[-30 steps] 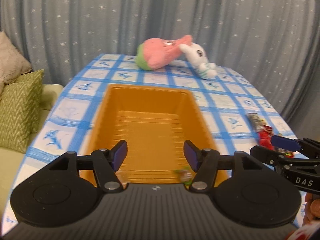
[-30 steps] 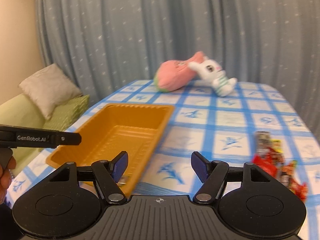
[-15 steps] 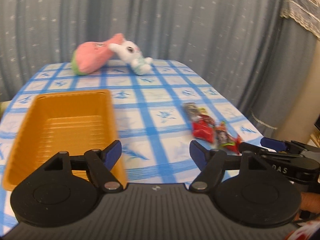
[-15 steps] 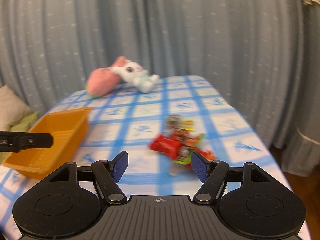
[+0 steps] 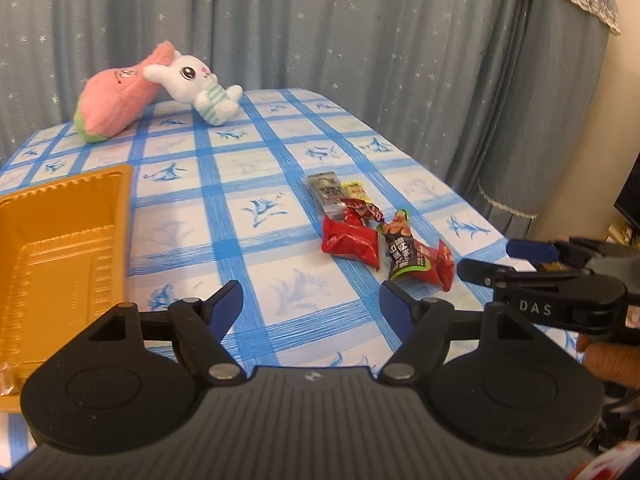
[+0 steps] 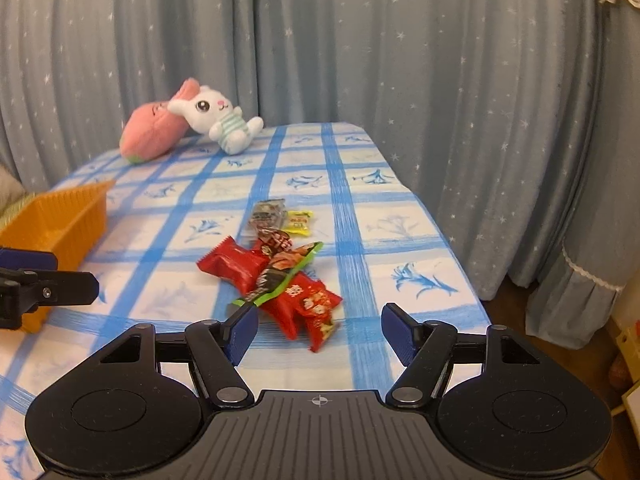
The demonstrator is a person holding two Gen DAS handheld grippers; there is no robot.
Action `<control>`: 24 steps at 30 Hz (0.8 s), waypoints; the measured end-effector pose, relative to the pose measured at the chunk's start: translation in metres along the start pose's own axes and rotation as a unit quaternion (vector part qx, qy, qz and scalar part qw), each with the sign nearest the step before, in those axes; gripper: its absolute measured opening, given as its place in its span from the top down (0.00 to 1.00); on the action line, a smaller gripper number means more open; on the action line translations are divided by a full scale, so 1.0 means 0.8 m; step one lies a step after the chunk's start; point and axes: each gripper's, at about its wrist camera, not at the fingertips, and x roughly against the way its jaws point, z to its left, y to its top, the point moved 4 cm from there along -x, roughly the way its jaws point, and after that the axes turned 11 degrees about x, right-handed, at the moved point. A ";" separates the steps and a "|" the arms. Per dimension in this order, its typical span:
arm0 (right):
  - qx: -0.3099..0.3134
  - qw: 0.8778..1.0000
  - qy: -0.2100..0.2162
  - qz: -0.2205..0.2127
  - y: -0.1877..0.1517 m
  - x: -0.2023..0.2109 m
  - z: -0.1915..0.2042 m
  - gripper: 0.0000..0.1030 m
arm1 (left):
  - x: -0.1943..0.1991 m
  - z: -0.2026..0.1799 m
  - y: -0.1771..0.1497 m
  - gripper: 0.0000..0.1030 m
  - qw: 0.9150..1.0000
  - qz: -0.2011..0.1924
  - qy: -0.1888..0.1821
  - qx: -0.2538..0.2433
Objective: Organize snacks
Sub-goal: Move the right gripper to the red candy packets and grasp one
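A pile of snack packets lies on the blue-checked tablecloth: red wrappers, a green-edged packet, a grey packet and a small yellow one. The pile also shows in the left wrist view. My right gripper is open and empty, just short of the pile's near end. My left gripper is open and empty, above the cloth left of the pile. An orange tray sits to the left, with one small wrapped sweet at its near corner. The tray also shows in the right wrist view.
A pink plush and a white rabbit plush lie at the table's far end. The table's right edge drops off beside the snacks, with grey star curtains behind. The right gripper's fingers show in the left view.
Both grippers have swung right, away from the tray and toward the snack pile. The right gripper has come closer to the pile. Both stay open.
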 end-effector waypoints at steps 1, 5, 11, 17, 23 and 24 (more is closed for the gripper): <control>0.006 1.000 0.001 0.004 0.001 -0.006 -0.002 0.33 | -0.005 -0.001 -0.001 0.30 1.000 0.003 0.000 -0.001; 0.030 0.999 0.019 0.027 -0.001 -0.034 -0.007 0.45 | -0.021 0.000 -0.004 0.30 1.000 0.010 0.001 -0.001; 0.034 0.997 0.036 0.053 -0.007 -0.064 -0.011 0.55 | -0.037 0.001 -0.006 0.30 1.000 0.017 -0.001 0.000; 0.012 0.997 0.053 0.055 -0.003 -0.076 -0.015 0.79 | -0.050 0.003 -0.004 0.30 1.000 0.020 -0.005 0.000; 0.007 0.997 0.060 0.051 0.000 -0.069 -0.010 0.81 | -0.058 0.000 -0.005 0.30 1.000 0.020 -0.013 -0.001; 0.002 0.997 0.057 0.051 0.000 -0.067 -0.011 0.81 | -0.060 -0.002 -0.005 0.30 1.000 0.021 -0.017 -0.003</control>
